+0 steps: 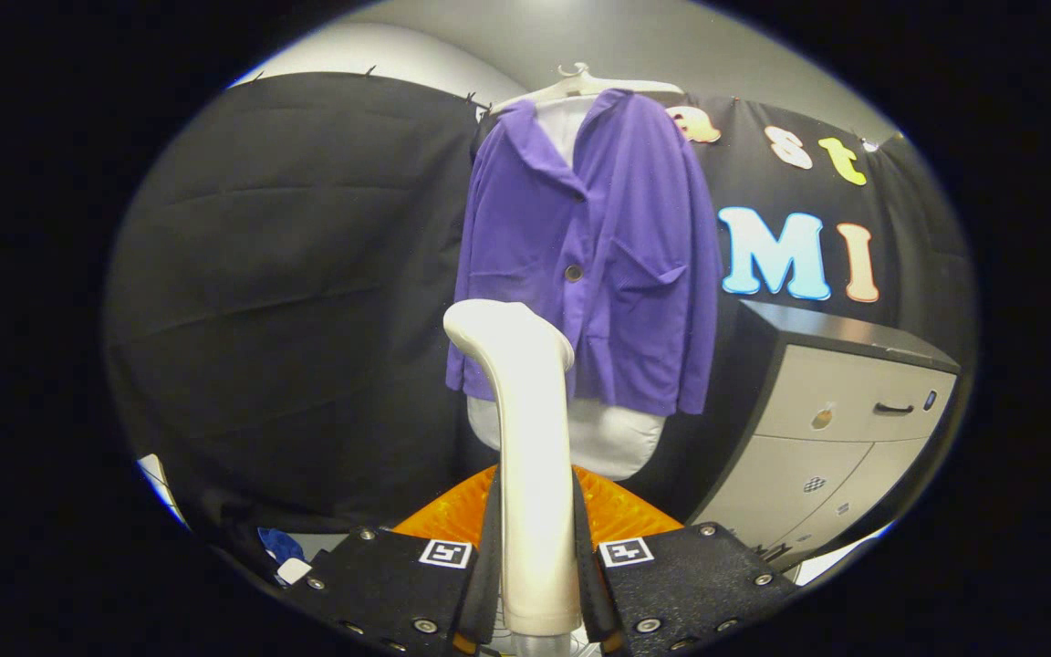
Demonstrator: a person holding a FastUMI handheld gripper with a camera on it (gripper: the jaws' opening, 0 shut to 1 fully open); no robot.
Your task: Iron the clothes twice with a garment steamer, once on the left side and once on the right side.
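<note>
Right now hand-held gripper (pixel 535 584) is clamped on the white garment steamer (pixel 525 438), both fingers pressing its handle, head upright. Purple jacket (pixel 594 255) hangs on a hanger (pixel 585 84) beyond the steamer, w/ black cloth wall behind. Drawer cabinet (pixel 845 429) stands beside the jacket.

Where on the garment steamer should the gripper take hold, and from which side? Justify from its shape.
Grip the garment steamer on its straight upright handle, below the bent head, closing from both flanks. The gripper already holds it there, head aimed at the purple jacket.
</note>
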